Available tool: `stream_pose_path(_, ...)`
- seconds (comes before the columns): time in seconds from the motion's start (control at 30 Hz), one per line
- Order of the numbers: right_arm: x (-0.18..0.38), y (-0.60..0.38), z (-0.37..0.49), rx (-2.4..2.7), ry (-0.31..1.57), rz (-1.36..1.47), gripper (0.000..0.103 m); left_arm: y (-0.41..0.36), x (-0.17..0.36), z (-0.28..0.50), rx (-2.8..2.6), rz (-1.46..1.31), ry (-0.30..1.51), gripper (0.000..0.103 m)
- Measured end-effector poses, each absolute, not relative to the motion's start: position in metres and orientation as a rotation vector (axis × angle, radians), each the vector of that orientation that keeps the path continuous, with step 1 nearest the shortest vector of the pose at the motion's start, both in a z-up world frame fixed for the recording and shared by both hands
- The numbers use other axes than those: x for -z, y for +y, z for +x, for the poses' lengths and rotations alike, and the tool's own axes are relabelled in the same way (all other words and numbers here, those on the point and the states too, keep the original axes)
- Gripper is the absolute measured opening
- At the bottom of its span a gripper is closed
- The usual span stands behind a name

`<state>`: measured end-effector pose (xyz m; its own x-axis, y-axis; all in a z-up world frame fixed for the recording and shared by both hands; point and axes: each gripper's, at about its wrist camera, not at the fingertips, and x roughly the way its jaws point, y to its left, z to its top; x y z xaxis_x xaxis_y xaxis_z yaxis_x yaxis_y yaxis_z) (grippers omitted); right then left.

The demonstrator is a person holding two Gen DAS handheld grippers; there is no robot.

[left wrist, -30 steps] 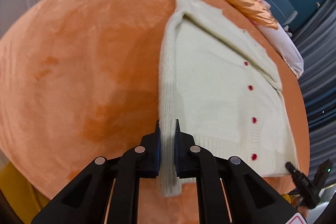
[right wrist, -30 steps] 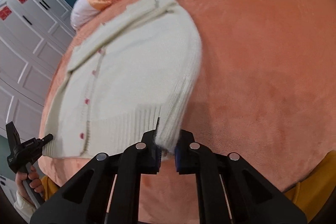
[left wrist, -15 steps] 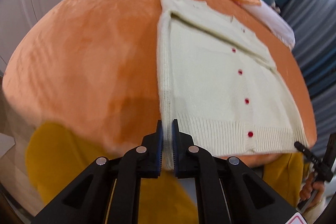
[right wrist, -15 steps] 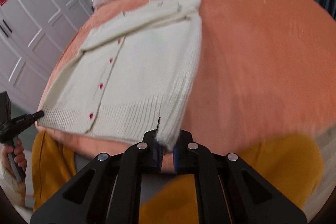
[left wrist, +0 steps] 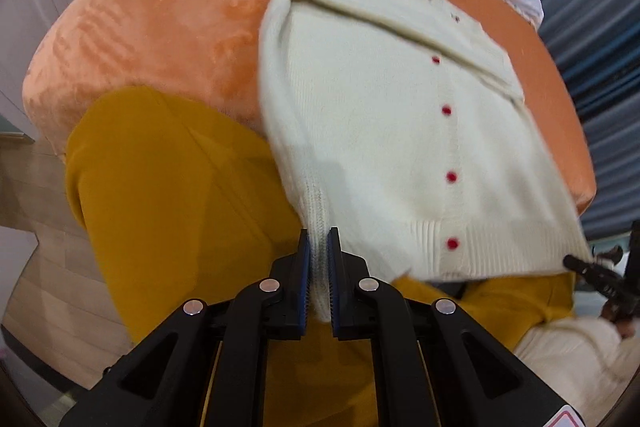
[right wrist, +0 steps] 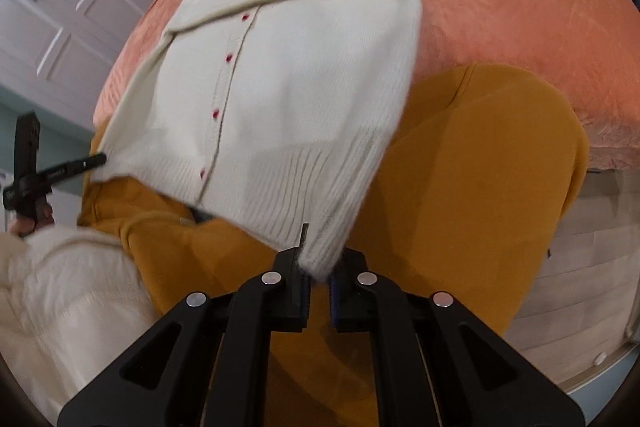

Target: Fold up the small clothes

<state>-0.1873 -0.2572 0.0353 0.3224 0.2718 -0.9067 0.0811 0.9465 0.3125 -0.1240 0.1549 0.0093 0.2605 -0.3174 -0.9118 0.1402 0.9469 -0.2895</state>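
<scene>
One cream cardigan [left wrist: 392, 131] with red buttons lies partly on the orange bed [left wrist: 168, 19], its hem hanging past the near edge. The left gripper [left wrist: 318, 259] and right gripper [right wrist: 318, 267] each pinch a ribbed hem corner.

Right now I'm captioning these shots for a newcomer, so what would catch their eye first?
The cream cardigan with red buttons fills the middle of both views, its hem lifted off the near edge of the orange bed. Each hem corner is pinched: the left gripper clamps one, the right gripper the other. Below it spread the person's mustard-yellow trousers.
</scene>
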Motion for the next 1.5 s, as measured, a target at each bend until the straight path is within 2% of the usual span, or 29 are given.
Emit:
stream_pose_path(0.17,-0.049,-0.273,-0.154,-0.093,1.11,0.35,0.006,0.16,-0.046,-0.086,0.298,-0.22,1.12,0.005)
stream_pose_path(0.3,-0.07,-0.302,-0.083,-0.059,0.938,0.407,0.006,0.152,-0.072,-0.019,0.297,-0.245,0.983,0.004)
stream_pose_path(0.37,-0.069,-0.31,-0.047,-0.042,0.906,0.421,0.005,0.142,-0.083,0.018,0.291,-0.219,0.906,0.0)
stream_pose_path(0.43,-0.063,-0.319,-0.004,-0.025,0.88,0.458,0.005,0.134,-0.092,0.055,0.256,-0.188,0.836,0.0)
stream_pose_path(0.63,-0.017,-0.327,0.116,0.039,0.906,0.516,0.005,0.106,-0.061,0.171,0.177,-0.171,0.865,0.0)
stream_pose_path(0.7,0.01,-0.33,0.148,0.044,0.961,0.582,0.006,0.098,-0.041,0.193,0.169,-0.162,0.911,0.0)
stream_pose_path(0.8,0.019,-0.334,0.153,0.046,0.974,0.644,0.007,0.098,-0.024,0.204,0.193,-0.218,0.971,0.0)
stream_pose_path(0.87,0.004,-0.333,0.136,0.019,0.913,0.646,0.016,0.102,-0.024,0.19,0.29,-0.285,0.989,0.006)
stream_pose_path(0.9,-0.008,-0.332,0.124,0.019,0.869,0.614,0.021,0.1,-0.023,0.18,0.33,-0.263,1.003,0.016)
stream_pose_path(0.93,-0.016,-0.33,0.112,0.024,0.835,0.58,0.034,0.096,-0.021,0.174,0.333,-0.22,1.019,0.035)
stream_pose_path(0.97,-0.019,-0.329,0.107,0.026,0.82,0.562,0.04,0.092,-0.016,0.168,0.329,-0.174,1.04,0.045)
stream_pose_path(1.0,-0.021,-0.328,0.099,0.029,0.815,0.543,0.04,0.089,-0.008,0.159,0.336,-0.138,1.068,0.051)
stream_pose_path(1.1,-0.015,-0.326,0.089,0.04,0.85,0.485,0.045,0.087,0.019,0.148,0.363,-0.16,1.162,0.051)
stream_pose_path(1.2,-0.003,-0.327,0.09,0.085,0.897,0.404,0.061,0.093,0.03,0.137,0.358,-0.222,1.167,0.051)
stream_pose_path(1.23,0.002,-0.326,0.091,0.1,0.91,0.39,0.07,0.094,0.029,0.136,0.362,-0.226,1.161,0.051)
stream_pose_path(1.27,0.006,-0.325,0.094,0.105,0.918,0.384,0.072,0.093,0.027,0.134,0.366,-0.227,1.155,0.048)
stream_pose_path(1.3,0.011,-0.324,0.097,0.096,0.932,0.383,0.072,0.091,0.025,0.131,0.366,-0.213,1.15,0.022)
stream_pose_path(1.33,0.013,-0.322,0.099,0.085,0.947,0.38,0.062,0.088,0.024,0.132,0.377,-0.199,1.158,0.003)
stream_pose_path(1.37,0.017,-0.318,0.103,0.061,0.968,0.373,0.033,0.086,0.023,0.131,0.38,-0.184,1.161,0.003)
stream_pose_path(1.4,0.018,-0.313,0.103,0.046,0.986,0.354,0.021,0.084,0.02,0.13,0.378,-0.17,1.149,0.003)
stream_pose_path(1.43,0.014,-0.309,0.102,0.041,0.971,0.338,0.011,0.082,0.011,0.126,0.379,-0.146,1.122,0.003)
stream_pose_path(1.5,-0.004,-0.309,0.093,0.019,0.901,0.348,0.009,0.082,-0.009,0.124,0.369,-0.139,1.06,0.002)
